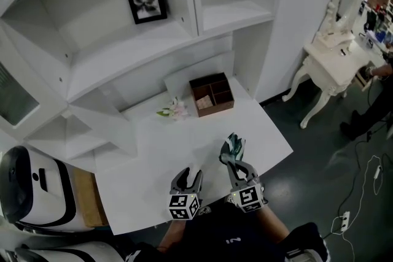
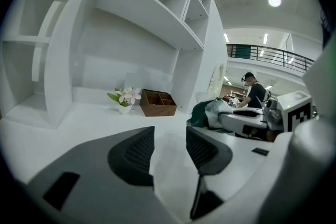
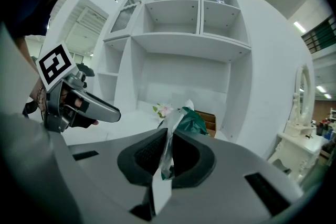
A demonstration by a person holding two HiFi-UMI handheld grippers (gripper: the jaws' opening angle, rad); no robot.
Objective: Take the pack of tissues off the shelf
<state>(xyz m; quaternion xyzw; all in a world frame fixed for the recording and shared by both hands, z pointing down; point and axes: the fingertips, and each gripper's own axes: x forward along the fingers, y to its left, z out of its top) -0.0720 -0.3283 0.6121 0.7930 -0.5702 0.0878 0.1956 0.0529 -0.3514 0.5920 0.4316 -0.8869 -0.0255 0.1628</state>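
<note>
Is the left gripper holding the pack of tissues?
No, the left gripper is empty, jaws apart; the right gripper grips the pack of tissues.

The pack of tissues [image 1: 233, 146] that you held was dark green, with a pale, silvery wrapper edge. Your left gripper [image 1: 188, 177] and right gripper [image 1: 236, 162] were grey with darker, fine-ribbed pads, and each carried black-and-white square markers. The table [image 1: 166, 156] under them was plain white, and so was the shelf [image 1: 92, 27]. On the table you had a reddish-brown wooden box [image 1: 212, 94] and a flower [image 1: 175, 110] of pink and white with green leaves. The picture frame [image 1: 146, 0] was black around a grey print. The floor [image 1: 319, 156] was dark grey.
</note>
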